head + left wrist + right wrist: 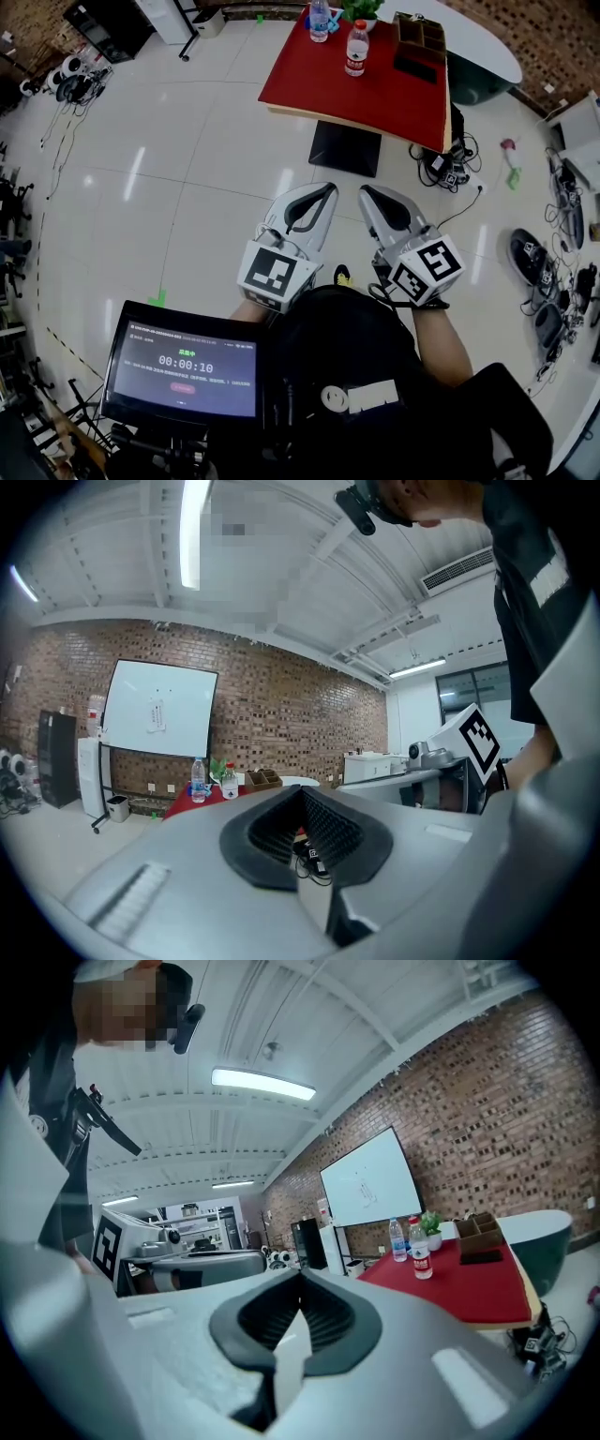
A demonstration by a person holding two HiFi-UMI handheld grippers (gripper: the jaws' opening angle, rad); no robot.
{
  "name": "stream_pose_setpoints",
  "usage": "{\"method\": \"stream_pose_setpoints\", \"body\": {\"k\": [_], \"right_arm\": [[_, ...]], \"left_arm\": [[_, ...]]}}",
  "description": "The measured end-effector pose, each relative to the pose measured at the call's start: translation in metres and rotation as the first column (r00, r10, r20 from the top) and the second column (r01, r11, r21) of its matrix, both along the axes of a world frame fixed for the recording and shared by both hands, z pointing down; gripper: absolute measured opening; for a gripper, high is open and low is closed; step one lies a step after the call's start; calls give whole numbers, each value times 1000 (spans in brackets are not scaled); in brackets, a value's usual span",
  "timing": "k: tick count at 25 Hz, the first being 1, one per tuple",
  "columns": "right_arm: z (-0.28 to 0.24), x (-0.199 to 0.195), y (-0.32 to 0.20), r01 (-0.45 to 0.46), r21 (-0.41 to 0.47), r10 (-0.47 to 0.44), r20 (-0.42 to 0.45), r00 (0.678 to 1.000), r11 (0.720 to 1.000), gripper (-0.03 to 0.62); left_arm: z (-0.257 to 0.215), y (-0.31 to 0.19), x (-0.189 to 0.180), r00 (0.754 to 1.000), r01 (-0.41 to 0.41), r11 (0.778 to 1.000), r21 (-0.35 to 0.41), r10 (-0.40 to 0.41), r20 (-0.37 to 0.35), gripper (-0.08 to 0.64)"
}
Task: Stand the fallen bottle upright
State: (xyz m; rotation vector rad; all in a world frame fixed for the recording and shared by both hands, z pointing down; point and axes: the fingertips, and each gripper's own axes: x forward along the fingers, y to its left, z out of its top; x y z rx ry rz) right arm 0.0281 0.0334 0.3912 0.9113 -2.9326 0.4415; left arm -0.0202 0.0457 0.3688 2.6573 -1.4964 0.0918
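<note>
Two bottles stand upright on a red-topped table (375, 94) far ahead: a red-labelled bottle (356, 49) and a blue-labelled bottle (320, 21) behind it. I see no bottle lying down in any view. My left gripper (330, 187) and right gripper (364, 190) are held side by side over the floor, well short of the table, both shut with nothing between the jaws. The right gripper view shows its shut tips (300, 1277) with the red-labelled bottle (419, 1252) and the table (469, 1288) off to the right. In the left gripper view its shut tips (302, 791) stand right of the small, distant bottles (229, 782).
A wooden organizer (420, 36) and a potted plant (361, 9) share the table. Its black base plate (345, 148) sits on the white tiled floor, with cables (441, 164) at its right. A screen (183, 372) hangs at my lower left. Gear lines the room's edges.
</note>
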Motion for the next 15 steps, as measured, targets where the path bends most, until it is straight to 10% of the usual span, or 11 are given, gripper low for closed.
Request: {"method": "stream_pose_setpoints", "body": {"k": [15], "right_arm": [[-2,6,8,-19,2,19,17,1000,1000,3]], "left_arm": [[2,12,3,1000,13,1000,-4,-13,0,5]]}}
